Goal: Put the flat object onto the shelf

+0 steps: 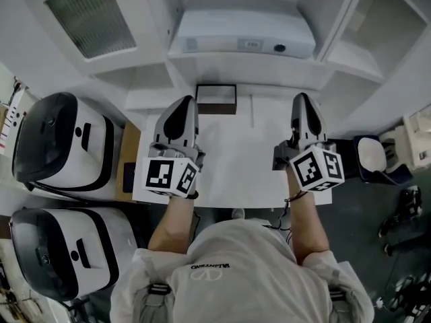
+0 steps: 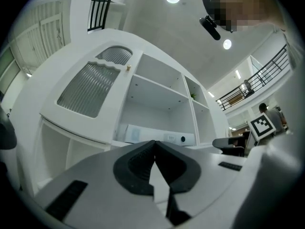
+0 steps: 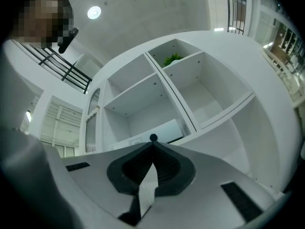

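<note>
A flat white box [image 1: 242, 36] with a dark round spot on its front lies on the middle shelf of the white shelving unit [image 1: 350, 52]. It also shows in the left gripper view as a flat white box [image 2: 157, 136] and in the right gripper view as a pale box [image 3: 152, 130], just beyond the jaws. My left gripper [image 1: 185, 105] and right gripper [image 1: 302, 101] hover side by side over the white table [image 1: 239, 160], both pointing at the shelf. Each one is shut with nothing between its jaws, as seen at the left gripper [image 2: 155, 146] and the right gripper [image 3: 153, 148].
A small dark-framed box [image 1: 216, 98] stands at the table's far edge between the grippers. Two white-and-black rounded appliances [image 1: 60, 147] [image 1: 60, 247] sit at the left. A ribbed glass cabinet door [image 1: 91, 19] is upper left. A dark bin [image 1: 372, 155] stands at the right.
</note>
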`<state>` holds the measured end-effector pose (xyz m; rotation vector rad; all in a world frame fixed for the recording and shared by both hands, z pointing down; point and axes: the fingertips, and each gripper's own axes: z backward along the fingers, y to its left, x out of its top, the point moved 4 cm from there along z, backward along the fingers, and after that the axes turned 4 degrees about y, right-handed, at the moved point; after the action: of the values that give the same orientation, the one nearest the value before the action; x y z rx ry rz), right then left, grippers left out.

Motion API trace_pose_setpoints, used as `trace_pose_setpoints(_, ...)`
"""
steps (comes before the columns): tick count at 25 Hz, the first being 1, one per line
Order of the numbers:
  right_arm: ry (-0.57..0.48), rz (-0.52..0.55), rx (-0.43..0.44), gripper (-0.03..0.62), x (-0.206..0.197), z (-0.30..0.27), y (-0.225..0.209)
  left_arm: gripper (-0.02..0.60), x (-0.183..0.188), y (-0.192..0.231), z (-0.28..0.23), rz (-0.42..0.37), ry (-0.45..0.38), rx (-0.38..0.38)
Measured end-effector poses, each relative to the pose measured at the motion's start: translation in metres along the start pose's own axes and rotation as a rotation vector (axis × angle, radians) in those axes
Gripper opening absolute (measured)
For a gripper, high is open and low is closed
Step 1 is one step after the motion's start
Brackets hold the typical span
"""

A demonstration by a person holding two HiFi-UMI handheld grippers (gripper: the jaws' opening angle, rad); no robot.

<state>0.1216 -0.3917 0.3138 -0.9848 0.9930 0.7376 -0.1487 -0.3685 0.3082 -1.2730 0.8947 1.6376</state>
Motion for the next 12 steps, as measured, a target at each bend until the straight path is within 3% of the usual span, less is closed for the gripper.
trace_pose_setpoints(12, 0.034, 0.041, 0.004, 0.011, -0.010, 0.030, -0.003, 0.005, -0.025, -0.011, 0.017, 0.009, 0.051, 0.000)
